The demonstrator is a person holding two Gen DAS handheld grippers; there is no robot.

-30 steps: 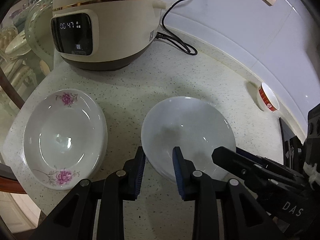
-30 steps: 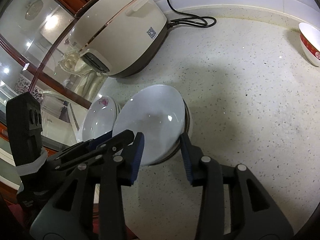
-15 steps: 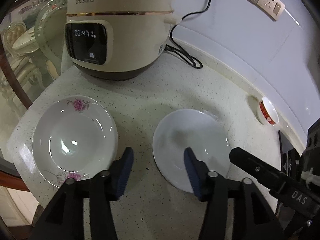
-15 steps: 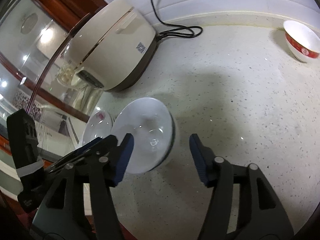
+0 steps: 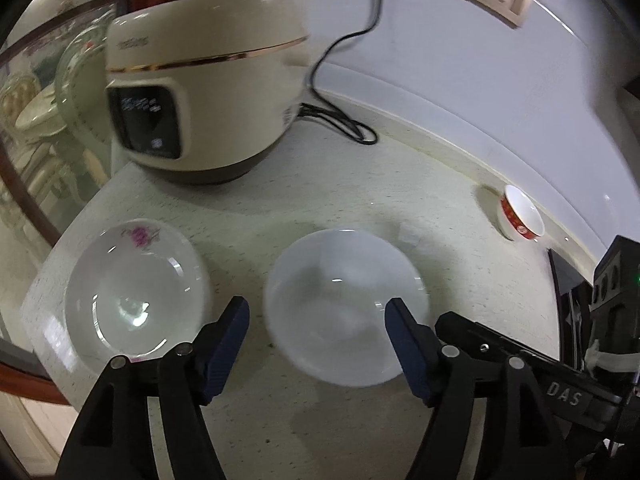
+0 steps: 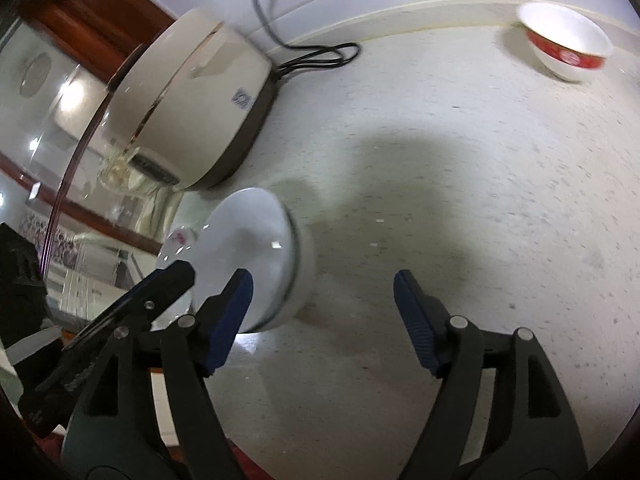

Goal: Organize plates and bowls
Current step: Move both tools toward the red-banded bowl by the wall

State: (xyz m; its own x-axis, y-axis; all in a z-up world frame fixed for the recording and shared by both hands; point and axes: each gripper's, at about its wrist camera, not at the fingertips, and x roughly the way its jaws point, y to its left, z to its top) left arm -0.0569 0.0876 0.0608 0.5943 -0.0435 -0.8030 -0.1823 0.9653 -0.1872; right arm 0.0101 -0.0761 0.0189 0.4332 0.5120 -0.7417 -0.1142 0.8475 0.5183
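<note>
On the speckled stone counter (image 5: 400,168), I see both views smeared by motion, so the rice cooker (image 5: 200,92) shows only a blurred dark display panel I cannot read, and its black cord (image 5: 340,120) runs up out of frame. From my left wrist camera the left gripper (image 5: 316,344) has its blue ribbed pads spreading apart, the plain white plate (image 5: 344,312) lying flat on the counter between them, untouched. Beside it sits a glossy flowered plate (image 5: 136,292), its near rim hidden behind the left finger. From my right wrist camera the right gripper (image 6: 324,320) is also opening over bare counter, with the white plate (image 6: 256,260) partly behind its left pad. A red-banded white bowl (image 6: 568,48) stands well apart near the wall.
</note>
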